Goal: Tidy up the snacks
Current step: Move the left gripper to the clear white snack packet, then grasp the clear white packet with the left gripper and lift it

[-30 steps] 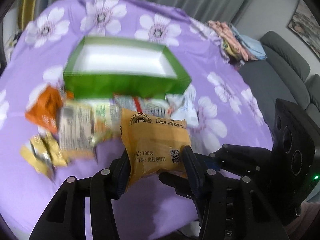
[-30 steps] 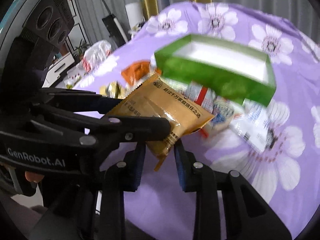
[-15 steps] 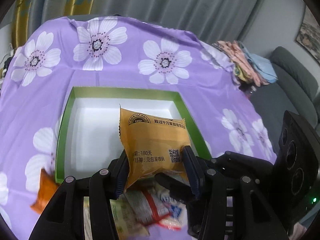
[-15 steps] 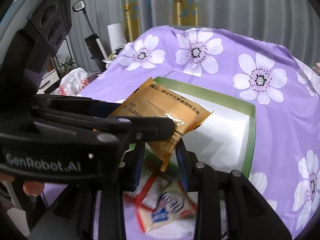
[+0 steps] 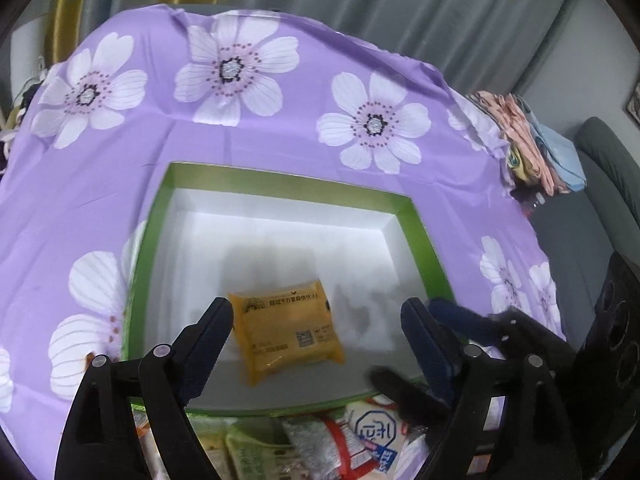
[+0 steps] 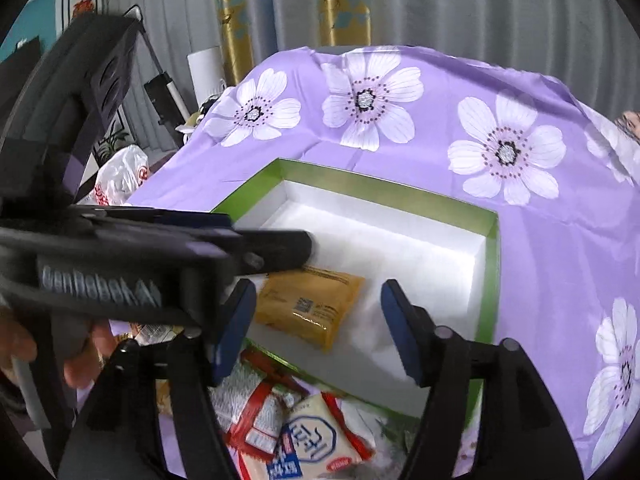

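The yellow packet lies flat in the green box, near its front wall; the rest of the white floor is free. Both the left gripper and the right gripper are opening, nothing pressed between the jaws. More snacks lie just before the box on the purple cloth.

Soft, even indoor light; the white box floor beyond the fingers glares and carries faint shadows. Fisheye bending darkens the corners. The left gripper smears with motion blur.
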### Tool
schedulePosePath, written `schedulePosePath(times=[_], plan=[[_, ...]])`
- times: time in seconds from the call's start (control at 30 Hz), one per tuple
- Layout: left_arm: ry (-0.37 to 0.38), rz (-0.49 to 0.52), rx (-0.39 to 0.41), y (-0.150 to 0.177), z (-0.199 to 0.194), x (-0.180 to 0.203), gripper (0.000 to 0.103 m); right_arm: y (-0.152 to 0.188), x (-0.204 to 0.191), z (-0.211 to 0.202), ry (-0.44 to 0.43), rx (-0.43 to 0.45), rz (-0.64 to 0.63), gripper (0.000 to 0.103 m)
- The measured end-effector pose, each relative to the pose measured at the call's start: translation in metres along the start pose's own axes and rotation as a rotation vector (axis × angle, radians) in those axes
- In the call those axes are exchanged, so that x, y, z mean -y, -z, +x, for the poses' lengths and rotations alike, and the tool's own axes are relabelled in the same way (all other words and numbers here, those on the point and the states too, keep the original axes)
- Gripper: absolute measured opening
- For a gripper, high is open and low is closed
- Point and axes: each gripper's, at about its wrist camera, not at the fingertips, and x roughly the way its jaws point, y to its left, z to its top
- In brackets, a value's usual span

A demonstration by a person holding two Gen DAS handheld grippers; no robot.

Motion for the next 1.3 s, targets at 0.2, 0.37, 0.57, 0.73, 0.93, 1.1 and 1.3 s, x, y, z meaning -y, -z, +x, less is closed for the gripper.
schedulePosePath(times=[0.2, 0.37, 0.57, 0.73, 0.93, 1.1, 1.3], plan=[[-0.018, -0.001, 0.027, 0.013, -0.026, -0.004, 0.09, 0.022, 0.012, -0.033, 0.007, 0.017, 0.052, 0.069], [-0.028, 0.022, 0.037, 0.031, -0.043, 0.002, 0.091, 0.044, 0.019, -0.059, 0.016, 0.029, 0.1, 0.073], [-0.024, 0.051, 0.006, 0.057, -0.048, 0.016, 0.093, 0.075, 0.026, -0.071, 0.025, -0.006, 0.158, 0.074], [0.007, 0.065, -0.031, 0.075, -0.042, 0.03, 0.093, 0.098, 0.031, -0.071, 0.024, -0.048, 0.198, 0.074], [0.016, 0.146, -0.085, 0.093, -0.021, 0.059, 0.093, 0.117, 0.037, -0.06, 0.008, -0.091, 0.233, 0.074], [0.026, 0.218, -0.126, 0.1, -0.001, 0.085, 0.093, 0.124, 0.041, -0.052, -0.009, -0.106, 0.242, 0.074], [0.03, 0.289, -0.162, 0.101, 0.022, 0.107, 0.093, 0.131, 0.047, -0.044, -0.032, -0.111, 0.26, 0.074]])
